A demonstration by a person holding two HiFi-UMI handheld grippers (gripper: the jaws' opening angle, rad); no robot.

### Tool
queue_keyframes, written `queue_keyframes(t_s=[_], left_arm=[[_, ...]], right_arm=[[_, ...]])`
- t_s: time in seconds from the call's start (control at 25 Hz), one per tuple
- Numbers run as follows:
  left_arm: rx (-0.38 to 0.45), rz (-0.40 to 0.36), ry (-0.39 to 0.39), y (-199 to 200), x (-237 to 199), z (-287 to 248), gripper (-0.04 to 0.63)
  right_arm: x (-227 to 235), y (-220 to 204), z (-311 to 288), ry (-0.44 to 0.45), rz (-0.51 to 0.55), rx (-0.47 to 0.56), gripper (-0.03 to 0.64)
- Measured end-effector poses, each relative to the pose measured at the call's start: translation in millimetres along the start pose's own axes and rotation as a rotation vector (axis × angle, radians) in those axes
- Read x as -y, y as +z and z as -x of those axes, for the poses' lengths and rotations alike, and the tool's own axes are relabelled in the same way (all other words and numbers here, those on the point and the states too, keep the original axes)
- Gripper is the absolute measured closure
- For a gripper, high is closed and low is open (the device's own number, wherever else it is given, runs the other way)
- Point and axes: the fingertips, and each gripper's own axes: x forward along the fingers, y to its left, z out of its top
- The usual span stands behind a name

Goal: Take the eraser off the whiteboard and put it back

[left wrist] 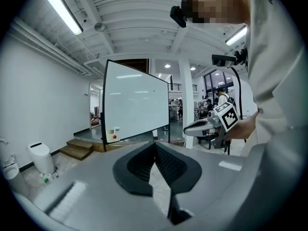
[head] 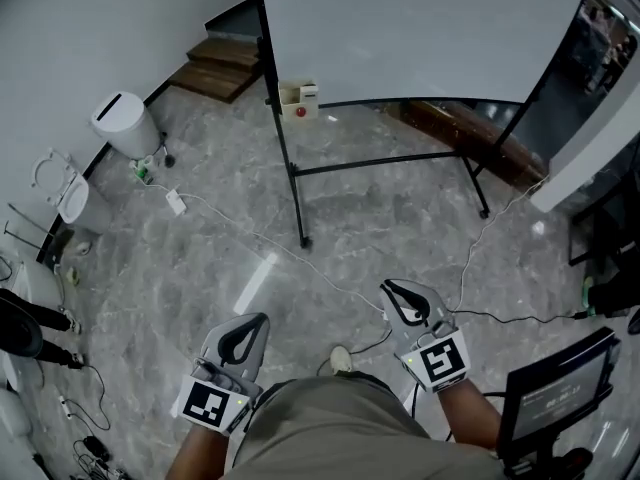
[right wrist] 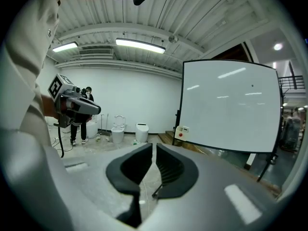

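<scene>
Holds left claw (head: 260, 317) and right claw (head: 386, 286) near, above the grey stone floor (head: 200, 258), each pressed together on nothing. Points both toward the far whiteboard (head: 420, 28). Finds the eraser (head: 299, 102) at the board's lower left corner, just beside the stand's left post (head: 283, 138), well apart from both claws.

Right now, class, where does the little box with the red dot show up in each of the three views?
Head view: the box is at top centre, by the whiteboard's lower left corner.
Left gripper view: the box is left of centre, at that same corner.
Right gripper view: the box is just right of centre, at that same corner.
Shared landmark: the whiteboard.
</scene>
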Motion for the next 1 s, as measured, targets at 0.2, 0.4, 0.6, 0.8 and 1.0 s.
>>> queue_keyframes(t_s=[0.2,0.4,0.6,0.8,1.0], left_arm=[[0.007,0.013,-0.026,1.7,9.1,38.0,0.588],[-0.005,0.035,-0.008,3.0,-5.7,77.7,0.588],[0.027,0.046,-0.026,-16.8,6.3,151.6,0.588],[0.025,0.056,-0.063,-34.8,15.9,197.2,0.588],[0.021,0.049,-0.087,-41.7,29.6,222.8,0.588]], right_arm=[[-38.0,13.7,13.9,-0.007,-0.018,-0.004,0.589],[-75.1,34.9,11.5,0.015,-0.006,-0.021,0.589],[-156.4,47.8,40.5,0.017,0.032,-0.01,0.589],[-208.5,51.4,66.0,0.005,0.024,0.007,0.589],[-236.2,57.5,89.2,0.035,0.023,0.013,0.589]])
